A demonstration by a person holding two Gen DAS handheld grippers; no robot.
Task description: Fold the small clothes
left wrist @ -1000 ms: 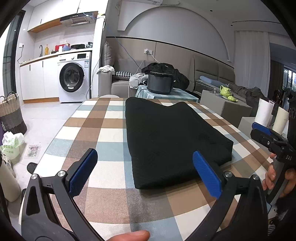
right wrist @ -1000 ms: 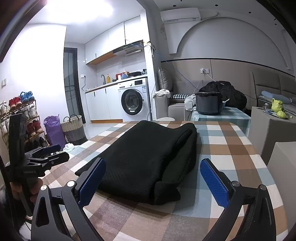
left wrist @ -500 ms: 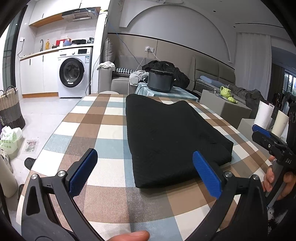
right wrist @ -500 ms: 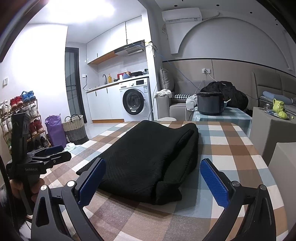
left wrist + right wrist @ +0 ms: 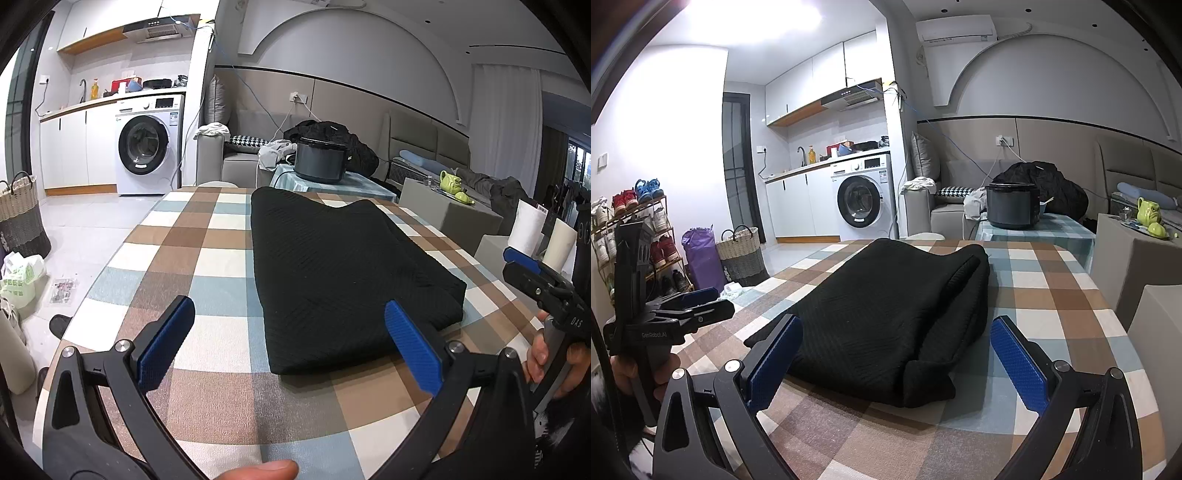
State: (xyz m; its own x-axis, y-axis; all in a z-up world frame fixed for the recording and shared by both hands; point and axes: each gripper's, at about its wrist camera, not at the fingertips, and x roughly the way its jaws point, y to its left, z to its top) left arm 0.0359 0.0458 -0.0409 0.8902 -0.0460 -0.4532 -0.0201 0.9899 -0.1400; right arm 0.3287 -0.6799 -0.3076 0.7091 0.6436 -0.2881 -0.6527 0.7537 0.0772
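Note:
A black knit garment [image 5: 340, 266] lies folded into a long rectangle on the checked tablecloth [image 5: 207, 243]; it also shows in the right wrist view [image 5: 886, 310]. My left gripper [image 5: 288, 339] is open and empty, held just short of the garment's near edge. My right gripper [image 5: 897, 354] is open and empty, held before the garment's near right corner, where a small fold sticks out. Each gripper shows in the other's view: the right one at the right edge [image 5: 535, 273], the left one at the left edge [image 5: 687, 306].
The table's left edge drops to the tiled floor [image 5: 74, 229]. A woven basket [image 5: 742, 254], a purple bag [image 5: 701, 254] and a shoe rack [image 5: 635, 229] stand on the left. A dark cooker [image 5: 321, 162] sits on a small table beyond. Paper rolls [image 5: 532, 229] stand at right.
Both grippers have stayed open and almost still, with a slight camera tilt. The garment has not moved.

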